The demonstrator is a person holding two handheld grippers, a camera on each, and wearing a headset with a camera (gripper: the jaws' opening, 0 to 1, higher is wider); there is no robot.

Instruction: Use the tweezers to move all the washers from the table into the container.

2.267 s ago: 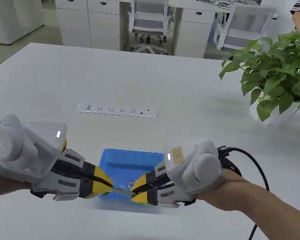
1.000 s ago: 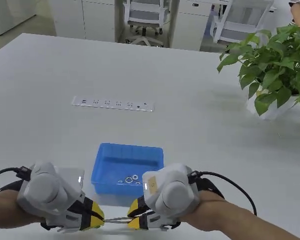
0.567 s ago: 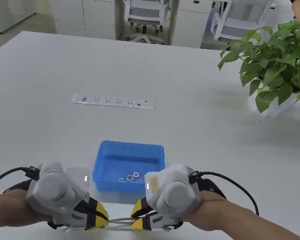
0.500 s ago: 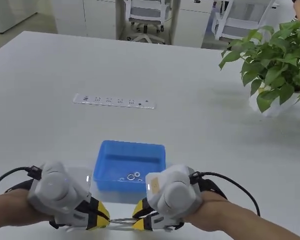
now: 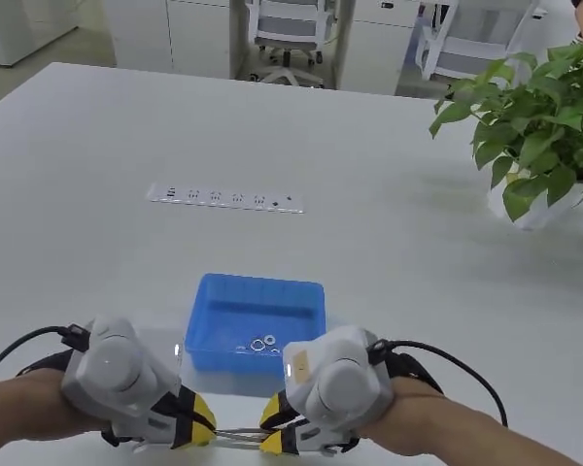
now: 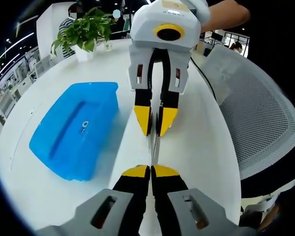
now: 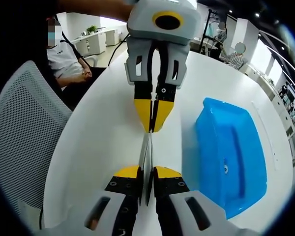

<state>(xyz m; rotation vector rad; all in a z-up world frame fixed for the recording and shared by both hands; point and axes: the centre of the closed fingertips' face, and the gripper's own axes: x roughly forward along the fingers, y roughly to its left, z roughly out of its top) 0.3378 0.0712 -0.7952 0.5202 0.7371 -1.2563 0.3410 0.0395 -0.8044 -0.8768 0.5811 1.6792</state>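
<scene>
A blue container (image 5: 256,311) sits on the white table with several washers (image 5: 262,344) near its front wall. In front of it, close to the table's near edge, my left gripper (image 5: 200,430) and right gripper (image 5: 272,439) face each other tip to tip. Each is shut on one end of the thin metal tweezers (image 5: 238,435), which lie level between them. In the left gripper view my jaws (image 6: 151,170) pinch the tweezers (image 6: 154,147), with the container (image 6: 64,157) to the left. The right gripper view has my jaws (image 7: 146,172) on the tweezers (image 7: 147,147) and a washer (image 7: 225,168) in the container (image 7: 246,147).
A white power strip (image 5: 228,199) lies farther back on the table. A potted plant (image 5: 544,116) stands at the far right. A black cable (image 5: 457,364) trails from the right gripper. A mesh chair (image 6: 255,123) stands off the near edge, and office chairs beyond the far edge.
Since 2.3 s ago both grippers, still shut on the tweezers, have drawn back from over the container's front to the table just before it. Over the last second they hardly moved.
</scene>
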